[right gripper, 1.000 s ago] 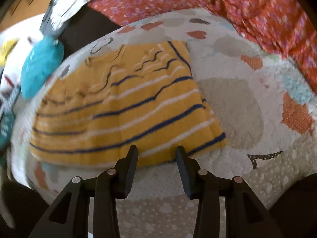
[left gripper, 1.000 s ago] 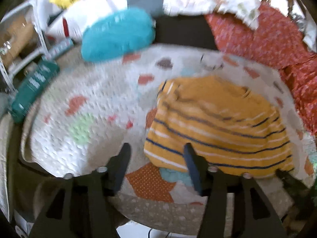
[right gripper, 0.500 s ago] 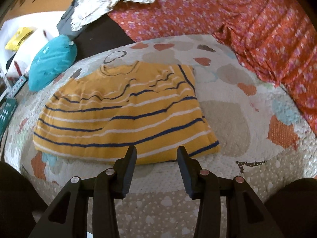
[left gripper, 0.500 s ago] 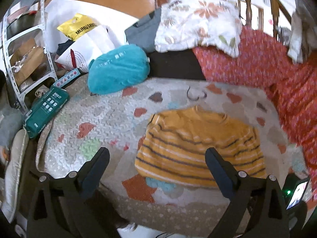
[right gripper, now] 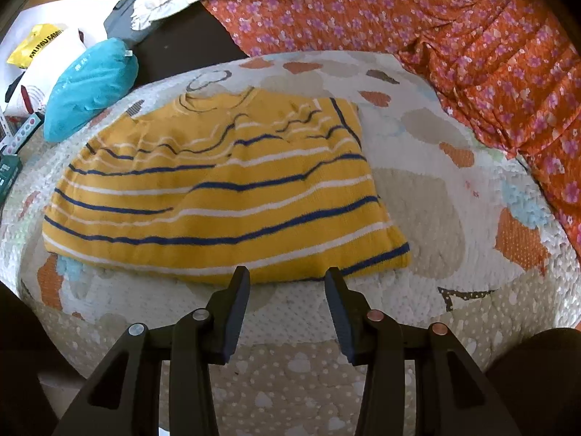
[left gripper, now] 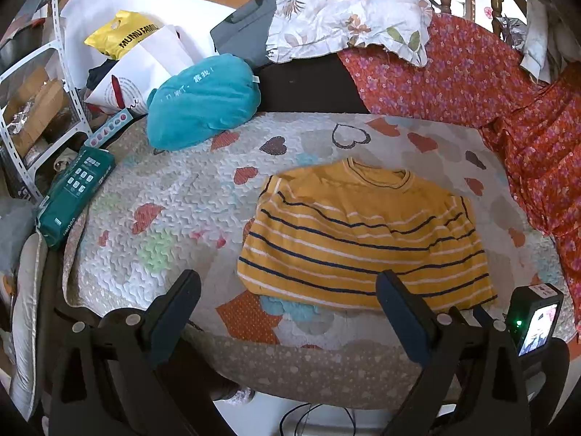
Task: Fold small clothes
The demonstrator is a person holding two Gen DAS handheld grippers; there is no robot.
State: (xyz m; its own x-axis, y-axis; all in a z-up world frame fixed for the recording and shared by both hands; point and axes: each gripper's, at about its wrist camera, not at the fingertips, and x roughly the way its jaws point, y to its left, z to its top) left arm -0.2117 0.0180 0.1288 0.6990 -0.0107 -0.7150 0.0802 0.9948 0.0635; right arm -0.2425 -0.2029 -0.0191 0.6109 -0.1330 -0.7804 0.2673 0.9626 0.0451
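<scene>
A small yellow sweater point(left gripper: 363, 239) with navy and white stripes lies folded flat on a heart-patterned quilt point(left gripper: 163, 218), neckline at the far side. It also shows in the right wrist view point(right gripper: 218, 189). My left gripper point(left gripper: 287, 287) is wide open and empty, held back above the quilt's near edge. My right gripper point(right gripper: 287, 279) is open and empty, its fingertips just short of the sweater's near hem. The right gripper's body and screen show in the left wrist view at the lower right point(left gripper: 533, 319).
A teal cushion point(left gripper: 203, 105) lies at the quilt's far left. A green packet point(left gripper: 72, 192) sits at the left edge by a metal shelf point(left gripper: 21, 109). A floral pillow point(left gripper: 348, 11) and a red floral cloth point(left gripper: 490, 83) lie behind and to the right.
My left gripper has opened wide and pulled back and up from the sweater. My right gripper has drawn back slightly from the hem and stays open.
</scene>
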